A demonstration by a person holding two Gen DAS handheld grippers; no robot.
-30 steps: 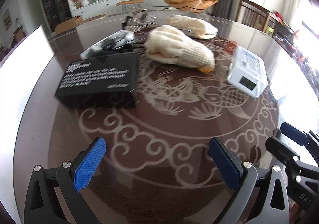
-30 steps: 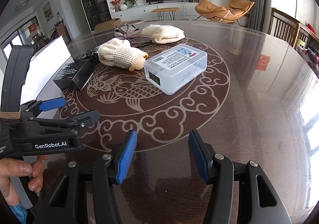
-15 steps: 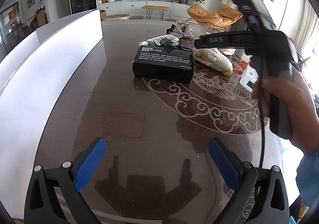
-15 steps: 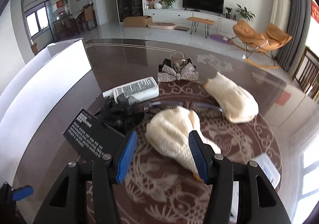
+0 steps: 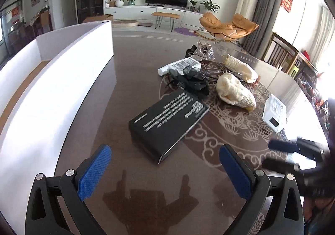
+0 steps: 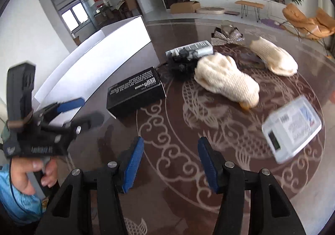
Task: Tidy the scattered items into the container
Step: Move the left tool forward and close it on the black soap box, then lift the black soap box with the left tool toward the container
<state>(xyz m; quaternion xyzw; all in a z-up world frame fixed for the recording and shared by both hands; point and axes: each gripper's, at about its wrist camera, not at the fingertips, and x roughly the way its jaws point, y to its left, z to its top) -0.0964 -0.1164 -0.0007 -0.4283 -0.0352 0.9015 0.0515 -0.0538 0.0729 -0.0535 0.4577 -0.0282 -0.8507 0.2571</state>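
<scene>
On the dark patterned table (image 5: 146, 63), left to right, your stock reads as follows.

Far left: white container (image 5: 62, 80), open-topped, its long wall running beside the table edge; nothing visible inside from these views.

Left gripper (image 5: 165, 169): spread wide, empty, low over the tabletop, facing item one.

1. Black box (image 5: 167, 122), printed lid, lying flat just ahead of your left gripper. Likely rigid and glossy, so possibly slippery; take it across the narrow sides, near the middle.
2. Black tangled bundle (image 5: 192, 83), touching the box's far corner. Soft, snag-prone; pinch the thick centre.
3. White tube (image 5: 180, 65), behind the bundle. Probably light, rolls; grip mid-body.
4. Silver bow (image 5: 202, 52), farthest back. Delicate; hold lightly.
5. Two cream knitted pieces, near (image 5: 235, 91) and far (image 5: 240, 66). Soft, compressible; gather a fold.
6. Clear plastic case (image 5: 274, 112), labelled, far right. Stiff, smooth; clamp the short sides.

Right gripper (image 6: 170, 163): parted, holding nothing, hovering short of the case.
</scene>
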